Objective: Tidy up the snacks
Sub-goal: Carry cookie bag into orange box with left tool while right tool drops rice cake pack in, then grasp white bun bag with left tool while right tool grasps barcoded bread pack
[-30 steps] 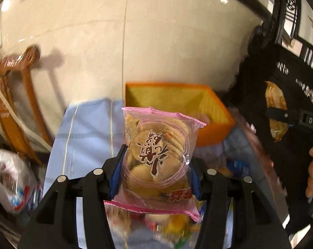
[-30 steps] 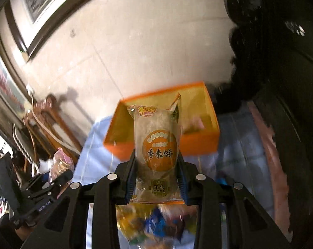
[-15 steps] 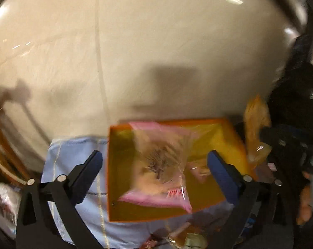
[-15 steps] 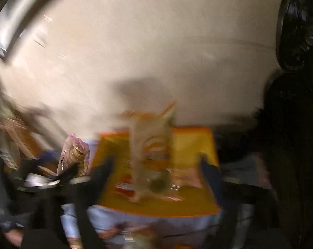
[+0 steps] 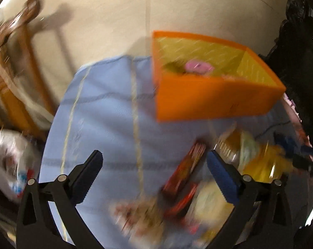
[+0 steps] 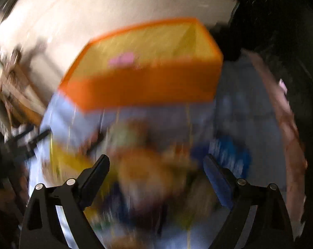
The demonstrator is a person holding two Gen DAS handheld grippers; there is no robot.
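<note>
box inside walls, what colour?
Yellow inside, orange outside: the box. Clearest in the left wrist view.

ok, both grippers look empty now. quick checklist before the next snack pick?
1. Left gripper open, nothing between the fingers: ok.
2. Right gripper open, nothing between the fingers: ok.
3. Pink packet inside the orange box: ok.
4. Orange box upright on the blue cloth, opening unobstructed: ok.
5. Next target: loose snacks lie ahead of both grippers, and a red packet sits just inside the left gripper's right finger, but motion blur hides their outlines: cannot tell.
6. Images sharp enough to aim a grasp: not ok, both views are smeared, the right wrist view worse.
</note>
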